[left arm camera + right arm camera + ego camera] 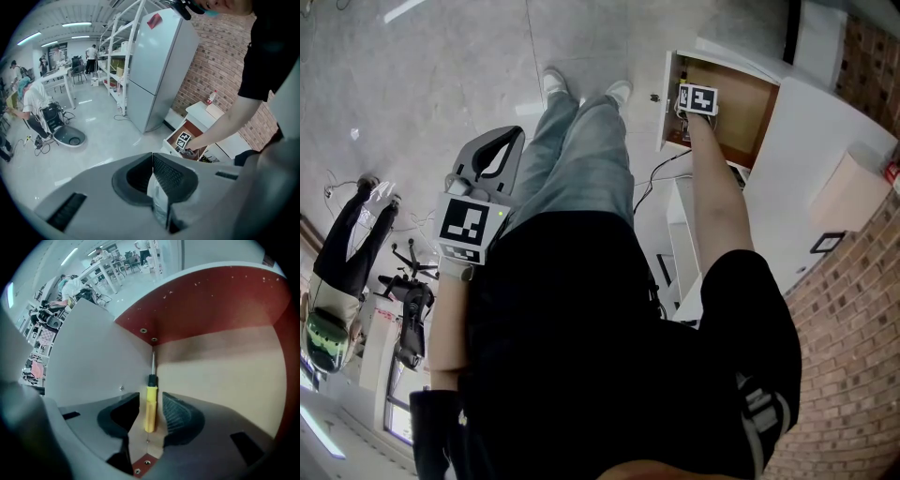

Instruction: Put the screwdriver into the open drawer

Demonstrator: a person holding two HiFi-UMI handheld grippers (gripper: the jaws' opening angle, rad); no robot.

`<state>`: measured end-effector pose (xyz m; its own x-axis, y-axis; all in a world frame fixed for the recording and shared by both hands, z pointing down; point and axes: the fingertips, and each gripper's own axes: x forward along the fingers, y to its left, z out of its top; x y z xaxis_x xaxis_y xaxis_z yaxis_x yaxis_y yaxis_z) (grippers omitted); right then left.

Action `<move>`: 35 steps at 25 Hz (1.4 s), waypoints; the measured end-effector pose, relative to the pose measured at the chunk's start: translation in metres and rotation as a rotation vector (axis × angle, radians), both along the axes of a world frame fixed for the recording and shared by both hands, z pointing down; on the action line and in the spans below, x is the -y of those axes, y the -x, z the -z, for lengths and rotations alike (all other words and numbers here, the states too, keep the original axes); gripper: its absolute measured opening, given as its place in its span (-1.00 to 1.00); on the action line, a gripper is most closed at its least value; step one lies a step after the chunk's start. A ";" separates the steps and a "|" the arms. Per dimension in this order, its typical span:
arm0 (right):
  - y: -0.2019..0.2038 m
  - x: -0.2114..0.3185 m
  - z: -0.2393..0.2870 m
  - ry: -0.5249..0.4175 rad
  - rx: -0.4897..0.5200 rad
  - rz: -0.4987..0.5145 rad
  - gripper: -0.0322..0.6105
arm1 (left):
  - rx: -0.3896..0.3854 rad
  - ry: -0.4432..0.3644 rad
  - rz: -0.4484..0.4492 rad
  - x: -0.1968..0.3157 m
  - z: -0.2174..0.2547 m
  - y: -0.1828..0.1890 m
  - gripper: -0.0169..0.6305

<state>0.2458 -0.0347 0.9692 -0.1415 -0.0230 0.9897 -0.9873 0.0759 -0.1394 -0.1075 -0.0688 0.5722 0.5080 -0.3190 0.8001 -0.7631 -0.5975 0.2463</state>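
Reaching into the open drawer (220, 376), the right claw (151, 401) is standing with jaws apart, neither pad pressing on the screwdriver (150, 411) lying between them. The tool is resting along the seam of the white side wall and the floor, yellow handle nearest the claw, metal tip pointing to the far corner. The placing is looking done, with only withdrawal remaining. The left claw (153, 164) is hanging well apart, jaws together.

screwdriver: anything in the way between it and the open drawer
Nothing visible. The screwdriver is already inside the drawer, lying along the foot of one wall, between the right gripper's parted jaws, which do not press on it.
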 end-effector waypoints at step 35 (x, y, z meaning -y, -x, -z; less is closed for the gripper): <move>0.101 0.076 0.264 -0.492 0.178 0.106 -0.87 | -0.116 -0.251 0.156 0.042 0.089 0.006 -0.93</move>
<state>0.1452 -0.1110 0.7048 -0.3331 -0.4549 0.8259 -0.9350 0.2726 -0.2270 -0.1134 -0.1108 0.4834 0.5208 -0.5802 0.6262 -0.8257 -0.5287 0.1969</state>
